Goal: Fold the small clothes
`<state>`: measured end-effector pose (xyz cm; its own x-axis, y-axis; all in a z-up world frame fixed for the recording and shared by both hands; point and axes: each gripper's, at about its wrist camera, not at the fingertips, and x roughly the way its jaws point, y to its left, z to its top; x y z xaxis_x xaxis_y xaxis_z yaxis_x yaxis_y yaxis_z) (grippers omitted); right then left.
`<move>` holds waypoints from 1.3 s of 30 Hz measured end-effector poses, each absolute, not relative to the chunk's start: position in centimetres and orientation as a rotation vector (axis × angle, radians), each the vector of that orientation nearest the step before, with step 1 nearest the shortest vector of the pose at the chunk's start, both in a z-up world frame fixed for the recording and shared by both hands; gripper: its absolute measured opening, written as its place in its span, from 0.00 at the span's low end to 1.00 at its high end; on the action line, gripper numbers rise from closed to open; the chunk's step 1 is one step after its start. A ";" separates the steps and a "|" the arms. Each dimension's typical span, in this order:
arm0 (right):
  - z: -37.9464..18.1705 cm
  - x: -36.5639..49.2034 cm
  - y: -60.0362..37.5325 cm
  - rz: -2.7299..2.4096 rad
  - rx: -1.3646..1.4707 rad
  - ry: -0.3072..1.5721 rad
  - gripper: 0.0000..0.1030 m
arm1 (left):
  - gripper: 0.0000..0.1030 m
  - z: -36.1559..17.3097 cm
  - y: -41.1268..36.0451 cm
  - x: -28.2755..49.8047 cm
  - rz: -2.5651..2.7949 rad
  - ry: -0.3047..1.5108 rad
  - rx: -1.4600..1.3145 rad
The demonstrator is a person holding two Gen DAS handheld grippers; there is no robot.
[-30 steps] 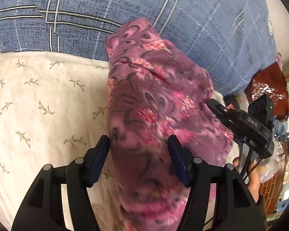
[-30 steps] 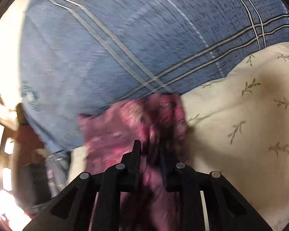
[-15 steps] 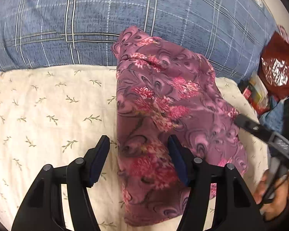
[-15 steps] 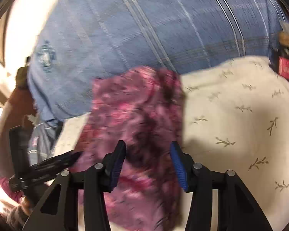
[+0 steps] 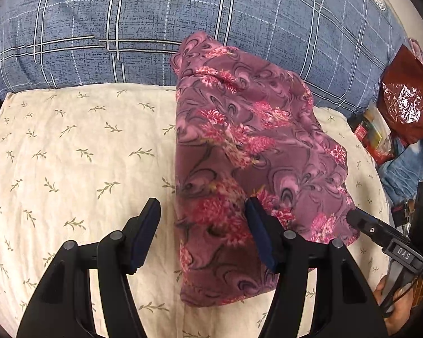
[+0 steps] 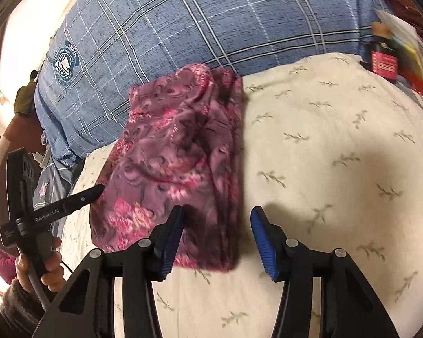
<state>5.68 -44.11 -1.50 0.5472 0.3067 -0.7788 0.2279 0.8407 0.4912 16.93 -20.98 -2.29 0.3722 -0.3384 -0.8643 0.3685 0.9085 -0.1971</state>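
Observation:
A purple-pink floral garment (image 5: 239,163) lies folded in a long strip on a cream leaf-print pillow (image 5: 79,155); its far end rests against the blue plaid pillow (image 5: 155,22). It also shows in the right wrist view (image 6: 180,163). My left gripper (image 5: 203,233) is open and empty, held above the garment's near end. My right gripper (image 6: 215,239) is open and empty, above the garment's near right corner. Each gripper appears at the edge of the other's view: the right one in the left wrist view (image 5: 380,236), the left one in the right wrist view (image 6: 56,208).
A dark red foil bag (image 5: 406,95) and small boxes lie to the right of the pillows. A blue denim item (image 5: 409,166) lies beside them. The cream pillow (image 6: 338,155) extends to the right of the garment.
My right gripper has let go of the garment and opened. Both grippers have pulled back, so more of the garment and pillow shows. The garment now lies flat.

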 end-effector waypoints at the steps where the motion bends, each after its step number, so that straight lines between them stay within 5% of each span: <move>1: -1.4 5.5 -44.2 0.051 0.607 1.004 0.50 | 0.60 -2.3 -20.9 16.9 -0.451 1.102 0.029; 9: -2.5 5.6 -44.8 0.056 0.777 0.967 0.57 | 0.62 -3.3 -19.3 17.2 -0.467 1.208 -0.104; 10: -2.7 5.9 -44.4 0.076 0.792 0.972 0.52 | 0.62 -3.5 -19.0 17.3 -0.473 1.226 -0.130; 11: -2.7 6.1 -43.9 0.089 0.781 0.976 0.32 | 0.62 -3.5 -18.6 17.4 -0.478 1.242 -0.154; 13: -1.5 6.2 -42.4 0.111 0.670 0.953 0.12 | 0.62 -3.5 -18.1 17.2 -0.486 1.263 -0.179; 18: 1.2 4.5 -42.3 0.160 0.687 0.828 0.10 | 0.62 -3.7 -17.8 15.9 -0.506 1.283 -0.163; 21: -1.6 4.1 -42.2 0.112 0.650 0.946 0.10 | 0.62 -5.6 -17.8 15.6 -0.508 1.341 -0.148; 28: -0.2 3.8 -43.5 0.114 0.635 0.926 0.18 | 0.62 -2.7 -16.3 15.6 -0.647 1.289 -0.145; 30: 1.3 4.6 -44.5 0.128 0.634 0.879 0.29 | 0.62 -1.4 -15.4 16.6 -0.672 1.257 -0.199; 32: 1.7 5.6 -45.3 0.130 0.665 0.863 0.61 | 0.62 -0.6 -14.8 18.5 -0.662 1.224 -0.241; 39: -1.1 12.1 -46.8 0.112 0.793 0.912 0.62 | 0.62 -2.7 -16.9 24.7 -0.615 1.300 -0.277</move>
